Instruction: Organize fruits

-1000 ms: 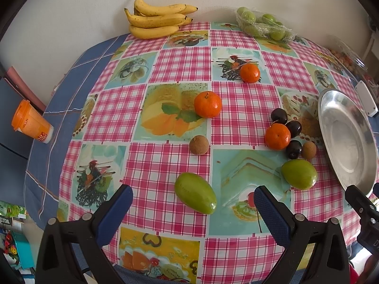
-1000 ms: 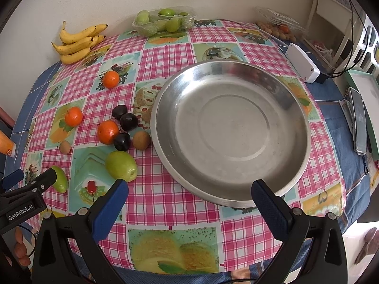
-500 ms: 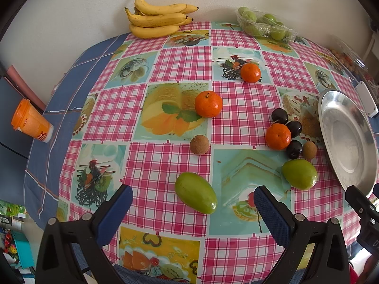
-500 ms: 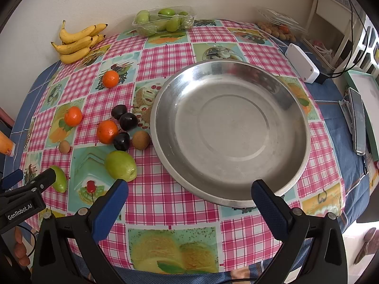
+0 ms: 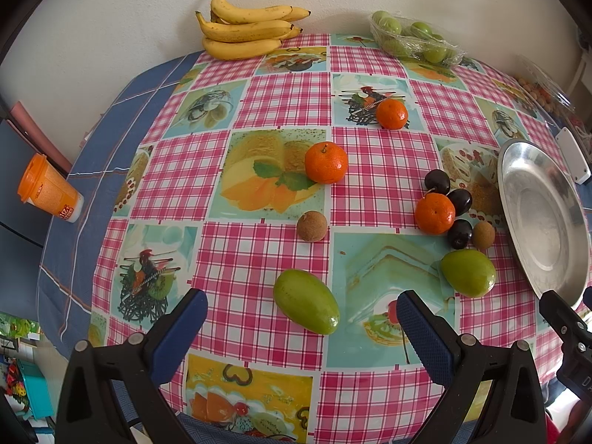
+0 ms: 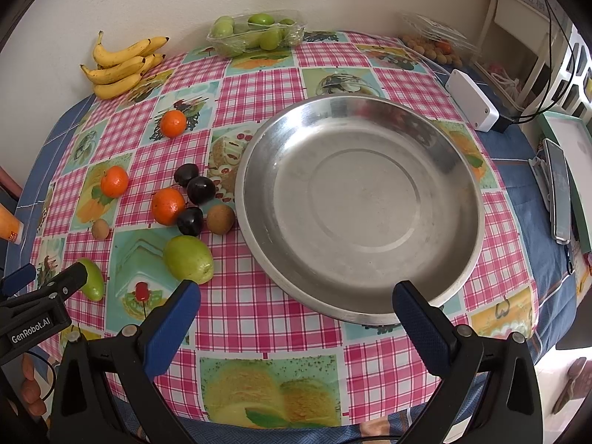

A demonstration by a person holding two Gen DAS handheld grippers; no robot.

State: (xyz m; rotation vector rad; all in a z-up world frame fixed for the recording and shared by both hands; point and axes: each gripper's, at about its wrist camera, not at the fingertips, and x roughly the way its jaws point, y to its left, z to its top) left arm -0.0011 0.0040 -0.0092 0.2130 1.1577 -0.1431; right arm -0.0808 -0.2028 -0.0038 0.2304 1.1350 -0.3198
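Your left gripper [image 5: 298,327] hangs low in its frame with blue-padded fingers spread apart, holding nothing, the oval green mango [image 5: 306,301] lying on the checked tablecloth [image 5: 266,255] between them. Your right gripper [image 6: 296,314] is equally wide and unloaded, the round steel dish [image 6: 360,203] centre frame, 3 small oranges [image 6: 168,206] and dark plums [image 6: 200,189] left of it.

A: Both shots are bright, soft daylight, no harsh shadows. Fruit casts only faint smudges on the tablecloth [image 5: 281,251].

B: Yeah, heavy fisheye though, black corners and the table bulging. The metal pan [image 6: 458,170] has hazy glare streaks on its rim, and the far right edge looks washed out.
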